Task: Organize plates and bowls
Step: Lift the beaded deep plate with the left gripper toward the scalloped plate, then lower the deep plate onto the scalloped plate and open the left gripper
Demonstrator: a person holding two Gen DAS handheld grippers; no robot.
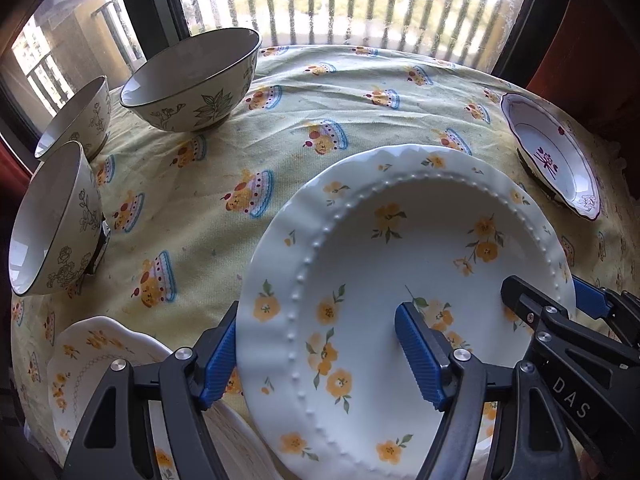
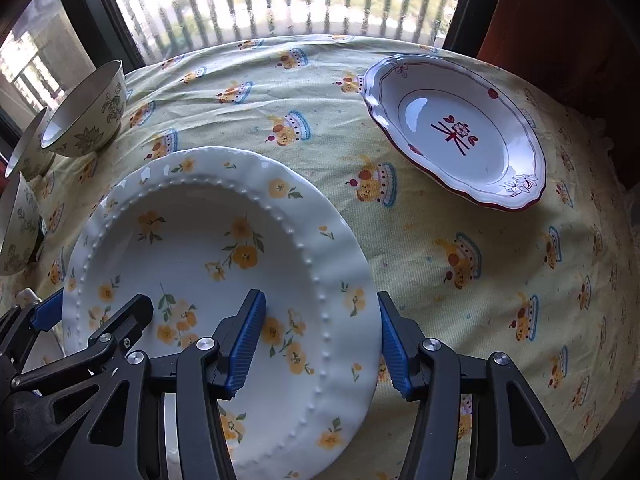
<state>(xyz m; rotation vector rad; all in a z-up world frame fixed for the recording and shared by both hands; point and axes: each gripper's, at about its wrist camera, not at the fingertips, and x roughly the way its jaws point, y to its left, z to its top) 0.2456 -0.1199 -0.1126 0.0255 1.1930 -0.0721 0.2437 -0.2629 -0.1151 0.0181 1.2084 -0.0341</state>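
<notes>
A large white plate [image 1: 380,264] [image 2: 208,248] with yellow flowers and a beaded ring lies at the near side of the table, partly over a smaller yellow-flowered plate [image 1: 96,356]. My left gripper [image 1: 316,312] [image 2: 100,304] straddles its left rim, one blue pad outside the edge, the other over the well. My right gripper [image 2: 320,298] [image 1: 544,292] straddles the right rim the same way. Both stand open with only the rim between their jaws. A red-trimmed deep plate [image 2: 460,132] [image 1: 556,160] sits at the far right. Three floral bowls [image 1: 192,80] [image 1: 76,120] [image 1: 56,220] stand along the left.
A yellow tablecloth [image 2: 320,120] printed with cakes covers the round table. A barred window [image 1: 340,0] runs behind the far edge. Bare cloth lies between the bowls and the red-trimmed plate.
</notes>
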